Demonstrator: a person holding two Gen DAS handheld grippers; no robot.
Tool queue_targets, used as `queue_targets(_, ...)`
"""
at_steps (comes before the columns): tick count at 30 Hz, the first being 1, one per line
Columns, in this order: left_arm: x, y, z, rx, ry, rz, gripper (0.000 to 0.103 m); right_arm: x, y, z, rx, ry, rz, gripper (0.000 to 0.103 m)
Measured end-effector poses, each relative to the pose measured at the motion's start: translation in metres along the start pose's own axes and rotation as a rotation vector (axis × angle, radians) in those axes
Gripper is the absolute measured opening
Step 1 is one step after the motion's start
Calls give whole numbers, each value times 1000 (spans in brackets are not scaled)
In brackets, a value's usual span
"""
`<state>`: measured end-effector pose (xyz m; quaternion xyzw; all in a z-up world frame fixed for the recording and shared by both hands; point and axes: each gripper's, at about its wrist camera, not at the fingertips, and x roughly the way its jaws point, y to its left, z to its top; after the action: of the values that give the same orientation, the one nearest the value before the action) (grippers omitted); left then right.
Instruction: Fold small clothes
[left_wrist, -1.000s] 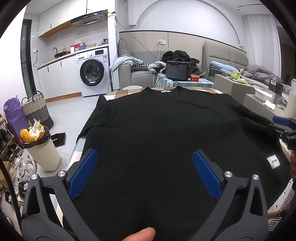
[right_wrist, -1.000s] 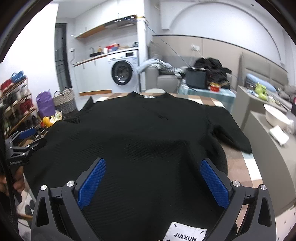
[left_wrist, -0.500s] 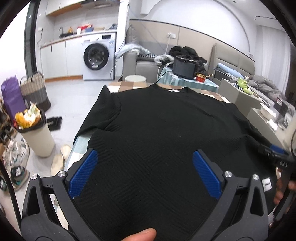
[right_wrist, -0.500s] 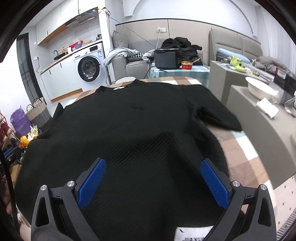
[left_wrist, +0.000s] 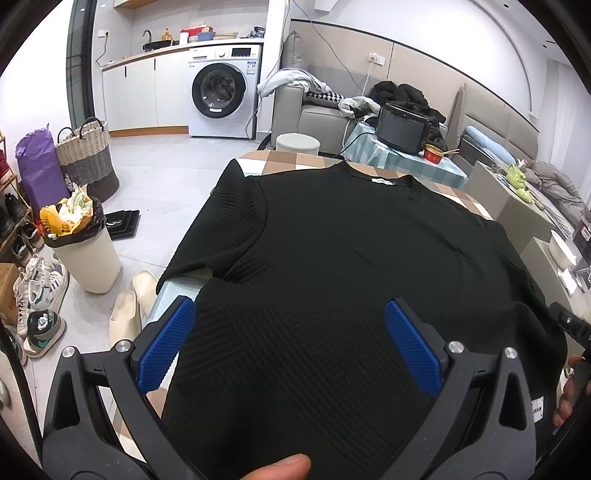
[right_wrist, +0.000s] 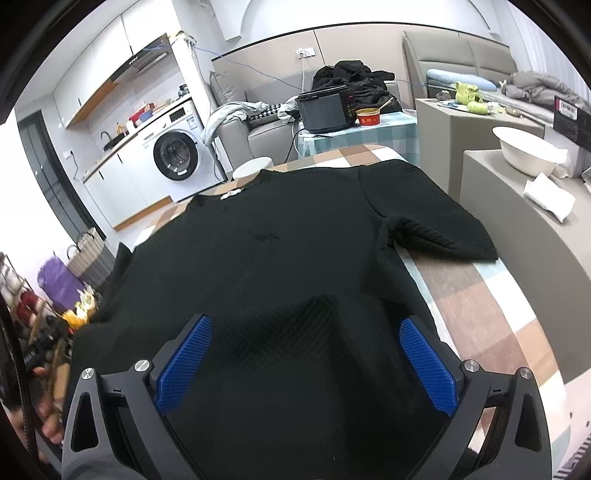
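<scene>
- The left tool (left_wrist: 290, 345) has its blue pads spread wide apart, gripping nothing, and hovers over the near left part of the hem; a thumb tip shows at the bottom of the left wrist view.
- The right tool (right_wrist: 304, 363) is likewise spread and empty, above the near right part of the hem.
- The black sweater (left_wrist: 351, 258) lies flat across the worktop (right_wrist: 491, 295), collar at the far edge, hem at the near edge, and its sleeves reach the left and right edges.
- Judging by this layout, the step in hand is taking hold of the hem. Each tool should come down at a hem corner and pinch both layers, so the fold lifts evenly.
- The knit looks thick, with raised chevron ribs; it should give the dimpled pads good grip, yet it may sag between the two holds.
- The right sleeve (right_wrist: 436, 225) is short and broad, lying flat on the checked cloth of the worktop.
</scene>
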<state>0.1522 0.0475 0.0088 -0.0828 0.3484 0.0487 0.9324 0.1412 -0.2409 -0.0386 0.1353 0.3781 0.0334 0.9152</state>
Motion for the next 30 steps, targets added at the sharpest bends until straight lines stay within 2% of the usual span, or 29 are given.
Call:
queue_targets(4,16,8,12,-11,1,9,101,9,0,12,-2,11,25,103)
queue_targets(7,26,20,18,-23,-8,6,89,14,-5,18,8,10,47,103)
queue_targets(9,30,26,21,-28,-5,2,85,14,-16,21,39,4,56,101)
queue_targets(11,35,36,25,-40,-16,21,85,12,-37,24,108,-10,75,94)
queue_targets(15,40,61,29,-103,-28,33,85,14,-90,31,277,-8,102,92)
queue_targets(17,44,75,28,-145,-24,37,85,16,-118,32,370,-8,108,86)
queue_targets(20,47,93,26,-159,-24,49,85,18,-153,36,480,-21,92,85)
queue_targets(24,59,101,23,-134,-11,54,85,31,-173,42,583,-4,138,85)
queue_targets(26,64,100,21,-122,-6,55,85,40,-177,48,605,3,118,84)
queue_targets(28,69,96,21,-107,-7,57,85,45,-179,57,593,9,24,79)
queue_targets(30,73,92,22,-93,-12,60,85,43,-181,65,554,-5,-59,79)
